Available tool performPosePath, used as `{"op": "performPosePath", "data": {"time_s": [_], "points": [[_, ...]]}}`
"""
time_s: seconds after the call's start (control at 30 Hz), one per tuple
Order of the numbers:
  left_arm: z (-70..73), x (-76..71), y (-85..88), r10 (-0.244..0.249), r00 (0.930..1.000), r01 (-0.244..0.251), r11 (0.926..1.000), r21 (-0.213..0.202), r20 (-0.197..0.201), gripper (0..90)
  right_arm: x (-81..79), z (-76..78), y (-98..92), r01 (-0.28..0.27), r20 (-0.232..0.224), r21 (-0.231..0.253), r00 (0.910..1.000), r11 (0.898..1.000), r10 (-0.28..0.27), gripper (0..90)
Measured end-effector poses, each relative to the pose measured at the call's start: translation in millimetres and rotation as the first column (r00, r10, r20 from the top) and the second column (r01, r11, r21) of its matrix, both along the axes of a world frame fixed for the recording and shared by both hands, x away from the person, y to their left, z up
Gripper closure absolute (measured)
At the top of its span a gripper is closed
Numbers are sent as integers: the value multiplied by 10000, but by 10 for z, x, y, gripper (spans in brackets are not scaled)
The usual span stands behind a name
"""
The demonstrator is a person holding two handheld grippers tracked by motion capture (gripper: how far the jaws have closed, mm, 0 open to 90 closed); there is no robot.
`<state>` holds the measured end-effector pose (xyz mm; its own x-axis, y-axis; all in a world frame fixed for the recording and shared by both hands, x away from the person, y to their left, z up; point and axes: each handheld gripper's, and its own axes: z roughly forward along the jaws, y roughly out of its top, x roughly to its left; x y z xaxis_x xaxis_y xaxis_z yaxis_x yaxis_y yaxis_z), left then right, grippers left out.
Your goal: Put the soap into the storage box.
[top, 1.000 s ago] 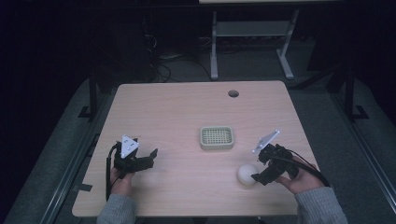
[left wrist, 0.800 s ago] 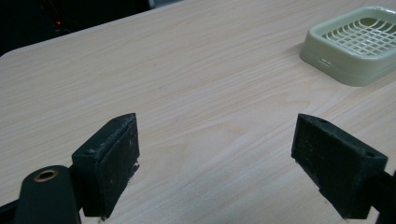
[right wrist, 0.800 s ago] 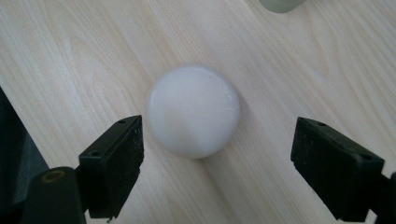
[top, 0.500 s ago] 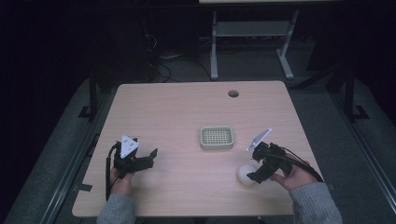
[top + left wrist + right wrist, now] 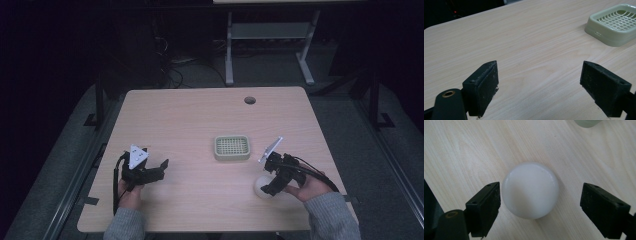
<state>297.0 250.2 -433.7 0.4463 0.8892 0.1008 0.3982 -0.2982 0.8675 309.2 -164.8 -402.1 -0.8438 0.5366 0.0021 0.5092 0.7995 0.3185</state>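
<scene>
Right gripper [image 5: 540,202] spread wide around the soap [image 5: 530,190] (one jaw nearly touching); left gripper [image 5: 540,85] released, empty.

Table [image 5: 200,120]: light wood-grain laminate, smooth, low sheen. Soap [image 5: 530,193]: white, round, smooth, waxy matt finish with a soft highlight. Soap dish [image 5: 616,23]: pale green moulded plastic, slightly glossy, grid insert. Right gripper [image 5: 540,211]: matt black pads, slightly rough, scuffed edges. Left gripper [image 5: 546,87]: same matt black pads, whitish wear marks, one brass-looking eyelet at the base. Sleeves [image 5: 330,215]: grey knitted cloth.
</scene>
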Motion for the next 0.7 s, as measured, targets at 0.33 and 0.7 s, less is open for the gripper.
{"op": "performPosePath", "data": {"time_s": [0.33,0.7], "points": [[-1,-2,-5,-14,10000,14,10000,-34,15,148,26,-99,67,-69,-307,-218,9995,9997,62,156],[1,0,1,-5,10000,5,10000,8,19,148,51,-215,113,-121,-644,-512,9979,9986,88,156]]}}
